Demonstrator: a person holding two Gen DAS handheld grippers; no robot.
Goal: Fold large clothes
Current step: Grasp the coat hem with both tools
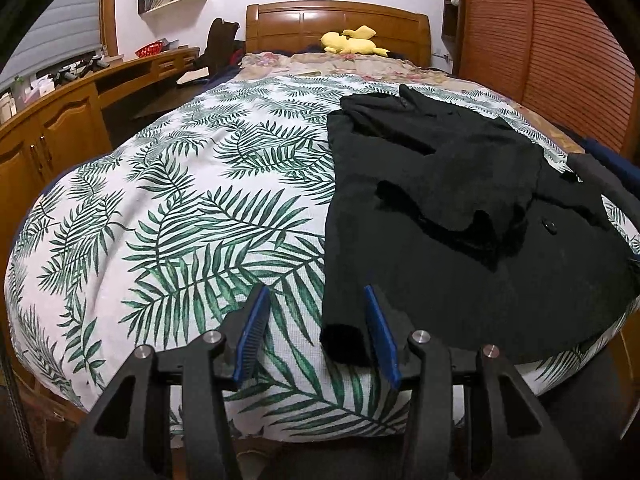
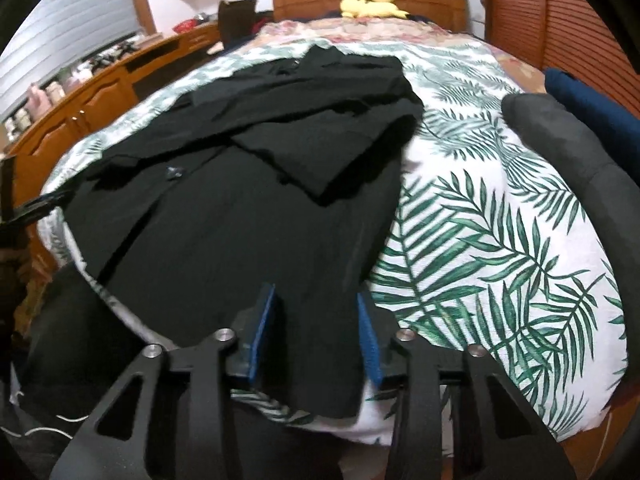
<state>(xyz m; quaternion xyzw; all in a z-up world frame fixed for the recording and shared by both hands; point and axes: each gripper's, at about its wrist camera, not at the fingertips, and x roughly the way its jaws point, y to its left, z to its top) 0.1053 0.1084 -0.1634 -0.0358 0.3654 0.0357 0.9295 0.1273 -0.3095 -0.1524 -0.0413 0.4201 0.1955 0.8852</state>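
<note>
A large black coat (image 1: pixel 460 208) lies spread on the leaf-print bedspread (image 1: pixel 180 200), its upper part folded down over the body and one button showing. My left gripper (image 1: pixel 316 287) hovers at the near edge of the bed with its jaws apart. The coat's near-left hem corner (image 1: pixel 344 340) lies between them, close to the right blue pad. In the right wrist view the coat (image 2: pixel 248 208) fills the left half of the bed. My right gripper (image 2: pixel 316 291) straddles its near hem, blue pads on either side of the flat cloth, not visibly pinching it.
A yellow plush toy (image 1: pixel 352 42) rests by the wooden headboard (image 1: pixel 336 20). A wooden desk with cabinets (image 1: pixel 52 128) runs along the left. Slatted wardrobe doors (image 1: pixel 540 40) stand on the right. A dark grey padded shape (image 2: pixel 580 168) and blue cloth (image 2: pixel 592 104) border the bed's right side.
</note>
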